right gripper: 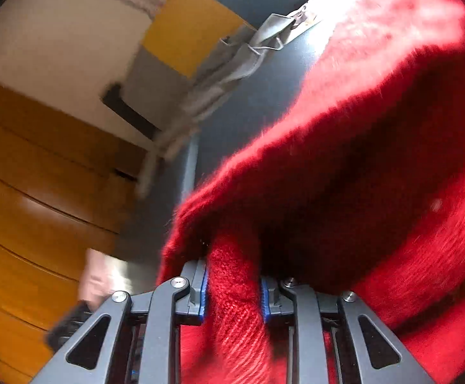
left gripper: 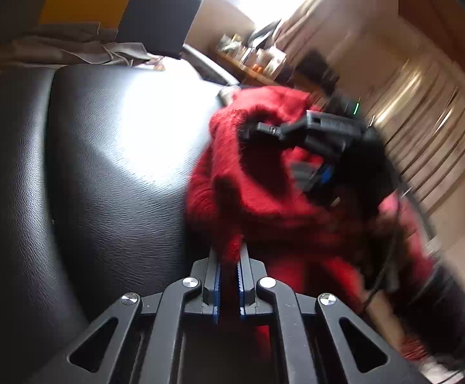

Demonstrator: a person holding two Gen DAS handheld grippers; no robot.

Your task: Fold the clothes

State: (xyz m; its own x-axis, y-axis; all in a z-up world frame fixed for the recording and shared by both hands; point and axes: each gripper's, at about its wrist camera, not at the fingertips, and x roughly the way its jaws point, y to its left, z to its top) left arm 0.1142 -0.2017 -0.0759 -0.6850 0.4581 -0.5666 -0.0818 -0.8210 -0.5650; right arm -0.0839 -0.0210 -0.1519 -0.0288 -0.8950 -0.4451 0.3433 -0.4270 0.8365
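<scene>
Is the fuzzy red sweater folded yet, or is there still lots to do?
Not folded yet. Done so far: both grippers have grabbed it. The left gripper has its jaws pinched on an edge of the red sweater, and the right gripper holds a thick bunch of it. In hand: the sweater hangs crumpled above the black leather seat. Left: spreading it flat and making every fold.

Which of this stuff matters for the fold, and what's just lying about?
In the job:
red sweater
left gripper, shut on it
right gripper, shut on it

Lying about:
grey cloth
black cushion
shelf clutter
</scene>
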